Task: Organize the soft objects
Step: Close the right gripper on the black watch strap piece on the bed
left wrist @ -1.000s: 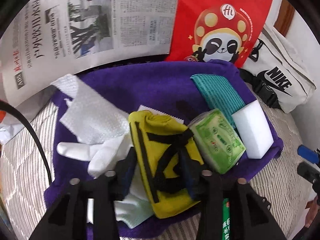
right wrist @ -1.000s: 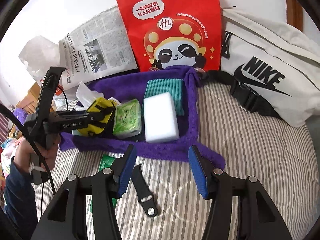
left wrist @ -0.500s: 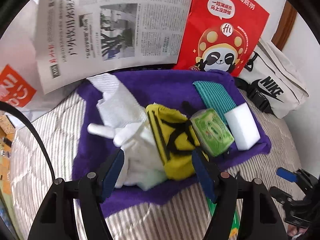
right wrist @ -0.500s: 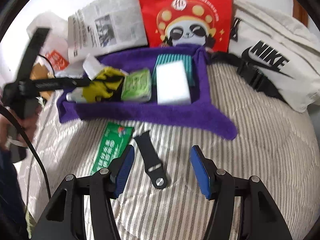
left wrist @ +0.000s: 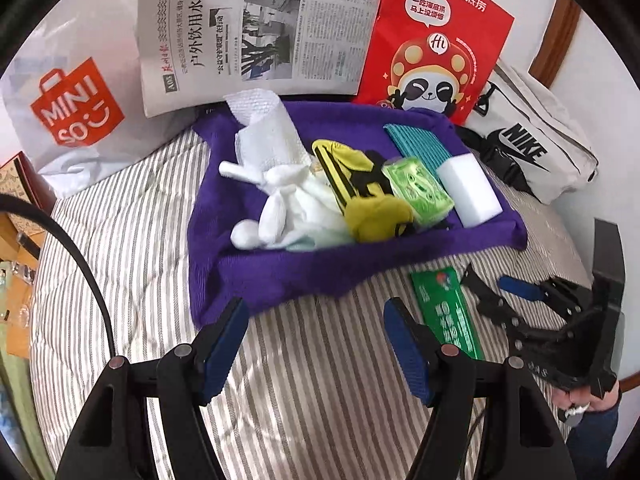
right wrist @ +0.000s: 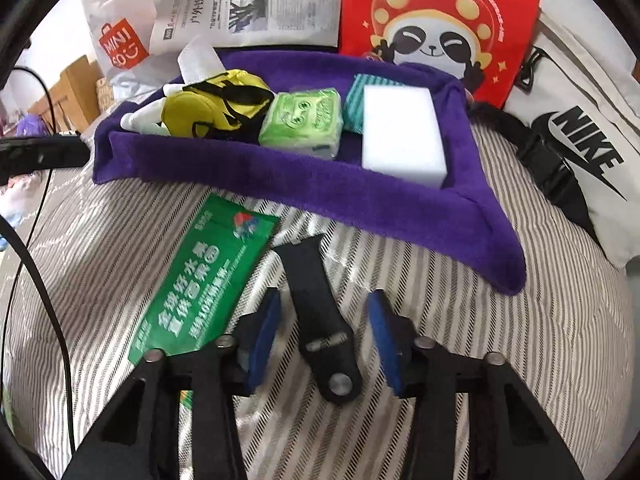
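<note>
A purple cloth [left wrist: 280,272] [right wrist: 280,184] lies on the striped bed and holds a white glove [left wrist: 280,204], a yellow pouch [left wrist: 360,196] [right wrist: 208,108], a green tissue pack [left wrist: 416,190] [right wrist: 304,120], a white sponge [left wrist: 470,186] [right wrist: 400,132] and a teal cloth [left wrist: 416,140]. A black watch strap [right wrist: 320,320] and a green flat packet [right wrist: 204,280] [left wrist: 444,308] lie on the bed in front of it. My left gripper [left wrist: 316,344] is open and empty, short of the cloth's near edge. My right gripper [right wrist: 324,340] is open, its pads on either side of the strap.
A newspaper [left wrist: 260,28], a red panda bag [left wrist: 436,48], a white Miniso bag [left wrist: 72,96] and a white Nike bag [left wrist: 532,148] stand along the back wall. The bed's left edge drops to a cluttered floor [left wrist: 16,240].
My left gripper let go of the yellow pouch and pulled back off the cloth. My right gripper moved down and forward until its open jaws straddle the black strap.
</note>
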A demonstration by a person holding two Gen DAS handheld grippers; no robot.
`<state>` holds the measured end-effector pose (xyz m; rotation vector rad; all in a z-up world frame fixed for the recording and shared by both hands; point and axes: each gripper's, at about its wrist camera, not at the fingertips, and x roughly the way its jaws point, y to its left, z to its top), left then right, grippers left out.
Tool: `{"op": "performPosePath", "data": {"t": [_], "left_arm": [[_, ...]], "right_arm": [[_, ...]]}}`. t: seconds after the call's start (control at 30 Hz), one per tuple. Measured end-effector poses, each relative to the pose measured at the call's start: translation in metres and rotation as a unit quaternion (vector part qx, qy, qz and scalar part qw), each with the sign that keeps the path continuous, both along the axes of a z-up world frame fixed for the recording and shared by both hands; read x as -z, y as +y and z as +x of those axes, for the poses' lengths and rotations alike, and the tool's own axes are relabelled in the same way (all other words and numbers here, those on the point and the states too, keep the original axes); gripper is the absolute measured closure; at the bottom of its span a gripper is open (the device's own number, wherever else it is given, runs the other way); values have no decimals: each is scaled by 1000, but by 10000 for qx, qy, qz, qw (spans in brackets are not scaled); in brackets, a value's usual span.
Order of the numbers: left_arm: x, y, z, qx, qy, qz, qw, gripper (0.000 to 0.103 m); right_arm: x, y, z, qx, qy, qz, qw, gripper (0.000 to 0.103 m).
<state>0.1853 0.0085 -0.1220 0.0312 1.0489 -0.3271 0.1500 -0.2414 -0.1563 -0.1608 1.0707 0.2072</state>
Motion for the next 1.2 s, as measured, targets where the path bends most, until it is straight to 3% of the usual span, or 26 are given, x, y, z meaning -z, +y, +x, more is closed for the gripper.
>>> {"op": "performPosePath", "data": {"t": [0.03, 0.07, 0.13, 0.23, 0.53, 0.77, 1.0, 1.2], "left_arm": [[0, 2, -2, -8, 7, -39, 10000, 35], [1, 3, -5, -20, 14, -77, 10000, 35], [2, 5, -9, -15, 34, -132, 9999, 35], [3, 6, -17, 44, 36, -130, 9999, 35], [6, 6, -30, 165, 48, -262, 9995, 35], [11, 9, -38, 187, 97, -291, 9994, 35], [7, 7, -46, 283, 69, -306, 9991, 35], [6, 9, -55, 251, 78, -314, 9992, 35]], "right_arm": [[0, 0, 1, 33, 9, 64, 10000, 80], [0, -1, 2, 137, 12, 70, 9999, 82], [-2, -11, 6, 553, 82, 230, 9982, 82], [-4, -21, 4, 700, 194, 499, 9961, 82], [-5, -5, -2, 539, 194, 45, 9983, 81], [-11, -19, -4, 673, 316, 440, 9963, 82], [-5, -6, -5, 564, 274, 45, 9980, 79], [-7, -19, -3, 678, 371, 435, 9961, 82]]}}
